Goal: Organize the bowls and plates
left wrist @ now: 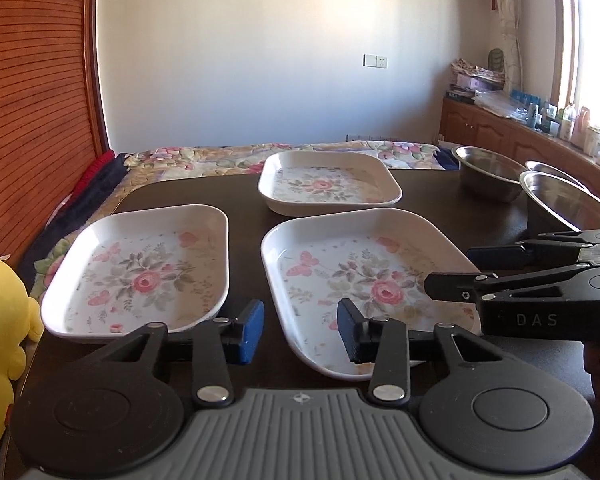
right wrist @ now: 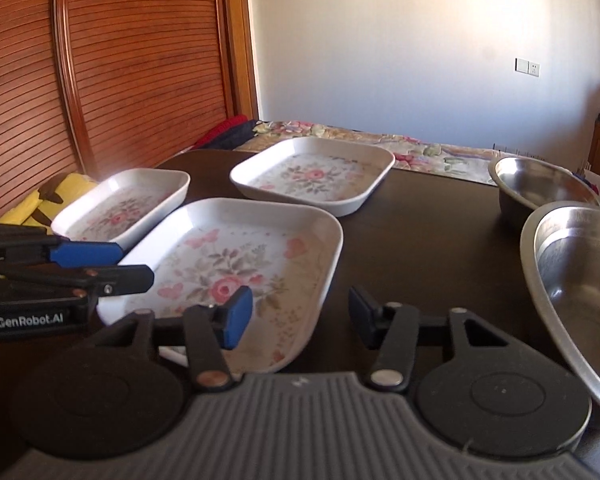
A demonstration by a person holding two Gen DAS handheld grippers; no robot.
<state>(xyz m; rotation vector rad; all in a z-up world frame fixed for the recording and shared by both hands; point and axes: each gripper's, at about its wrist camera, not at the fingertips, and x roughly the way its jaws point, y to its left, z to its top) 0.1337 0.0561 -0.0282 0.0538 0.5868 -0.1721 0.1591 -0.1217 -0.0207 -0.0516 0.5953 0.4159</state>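
Since nothing is stacked or gripped yet, I'd say this is the very start: both tools hang over the near edge of the dark brown worktop, lining up a first pick.

Three white rectangular melamine plates with pink rose prints lie flat and apart from each other: the near left plate, the big near plate in the middle, and the far plate behind them. Off to the right sit the shiny steel bowls: the near steel bowl and the far steel bowl, with a third rim just peeking out in the left wrist view.

The left gripper has its blue-padded jaws spread moderately wide, empty, hovering over the gap between the two near plates. The right gripper is also spread, holding nothing, over the right rim of the big near plate; whether it touches the rim I can't tell.

My guess for the next move: drop one pair of jaws over a plate's rim, pinch, and lift it into another plate. These rims are thin and slick, so a shallow bite could slip. Bowls would nest after that.
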